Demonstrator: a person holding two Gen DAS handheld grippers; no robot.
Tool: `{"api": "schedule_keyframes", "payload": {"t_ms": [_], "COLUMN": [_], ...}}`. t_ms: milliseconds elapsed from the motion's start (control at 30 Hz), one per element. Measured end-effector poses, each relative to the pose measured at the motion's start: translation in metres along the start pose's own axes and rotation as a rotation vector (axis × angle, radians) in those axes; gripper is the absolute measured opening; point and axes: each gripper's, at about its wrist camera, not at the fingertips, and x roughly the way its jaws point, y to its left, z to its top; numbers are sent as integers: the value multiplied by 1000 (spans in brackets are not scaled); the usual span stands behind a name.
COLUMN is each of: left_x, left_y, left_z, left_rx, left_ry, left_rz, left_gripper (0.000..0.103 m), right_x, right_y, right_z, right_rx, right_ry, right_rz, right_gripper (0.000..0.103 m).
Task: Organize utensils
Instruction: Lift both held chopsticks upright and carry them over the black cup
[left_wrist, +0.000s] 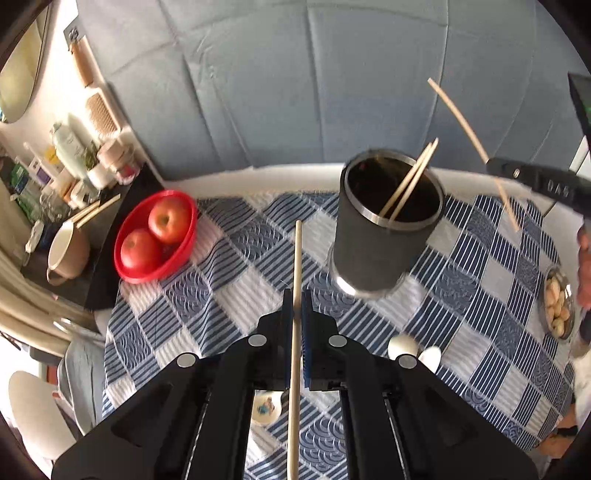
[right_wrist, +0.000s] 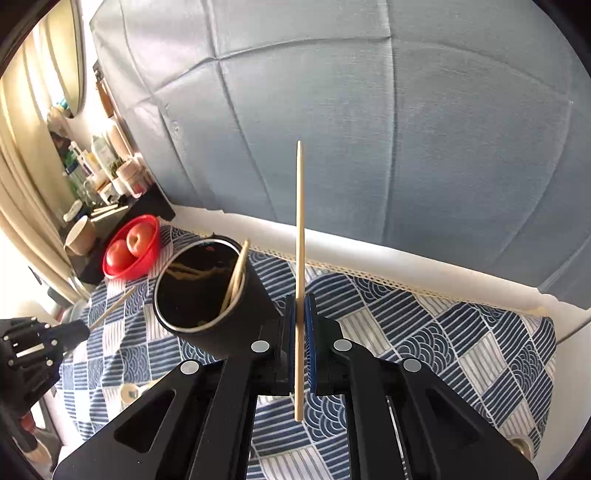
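Each hand-held gripper, left (left_wrist: 294, 295) and right (right_wrist: 300, 299), pinches one thin pale wooden chopstick (left_wrist: 294, 332) (right_wrist: 300, 258) near mid-length, so either could pivot and miss the dark cylindrical metal-rimmed holder (left_wrist: 384, 236) at frame centre.

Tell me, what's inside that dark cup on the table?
Two wooden chopsticks lean against the rim inside the dark cup. Its bottom is too dark to see.

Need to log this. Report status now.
Left tool shut on a chopstick. Right tool shut on another chopstick. Black cup holds two. Nothing blocking.
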Motion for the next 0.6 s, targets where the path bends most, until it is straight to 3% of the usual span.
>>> {"api": "schedule_keyframes", "payload": {"t_ms": [400,600], "left_x": [-4,5], "left_y": [-14,-17], "left_z": [50,68], "left_rx": [-33,-82], "left_ry": [-98,-125], "left_rz": [-156,-250], "left_gripper": [4,4], "right_x": [-20,-11], "right_y": [20,32], "right_z": [19,28], "right_rx": [30,11], "right_ry": [-169,-197], "right_rz": [154,191], "right_gripper": [5,5]}}
